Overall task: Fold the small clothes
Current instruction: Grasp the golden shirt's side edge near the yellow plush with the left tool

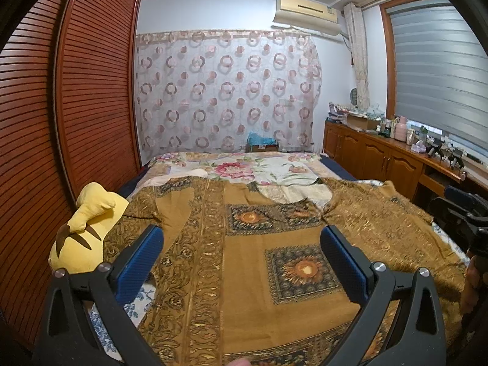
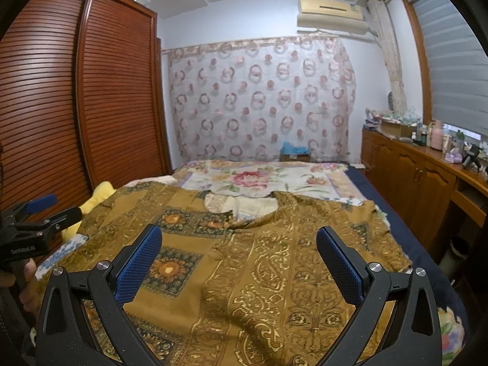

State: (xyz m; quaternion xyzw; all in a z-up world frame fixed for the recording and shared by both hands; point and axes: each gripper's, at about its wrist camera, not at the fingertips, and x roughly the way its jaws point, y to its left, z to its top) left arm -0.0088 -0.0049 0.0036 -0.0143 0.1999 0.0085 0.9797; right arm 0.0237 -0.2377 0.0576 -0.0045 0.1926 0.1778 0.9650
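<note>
Left wrist view shows the left gripper [image 1: 241, 244] with jaws apart and empty above a gold patterned shirt [image 1: 259, 244] spread flat on the bed [image 1: 231, 167]; the right gripper [image 2: 239, 244] hovers likewise, jaws apart. The thin fabric may bunch or drag the floral bedspread [image 2: 259, 180] if pinched deep. A yellow plush toy [image 1: 88, 228] crowds the left sleeve beside the louvered wardrobe [image 1: 97, 91].
</note>
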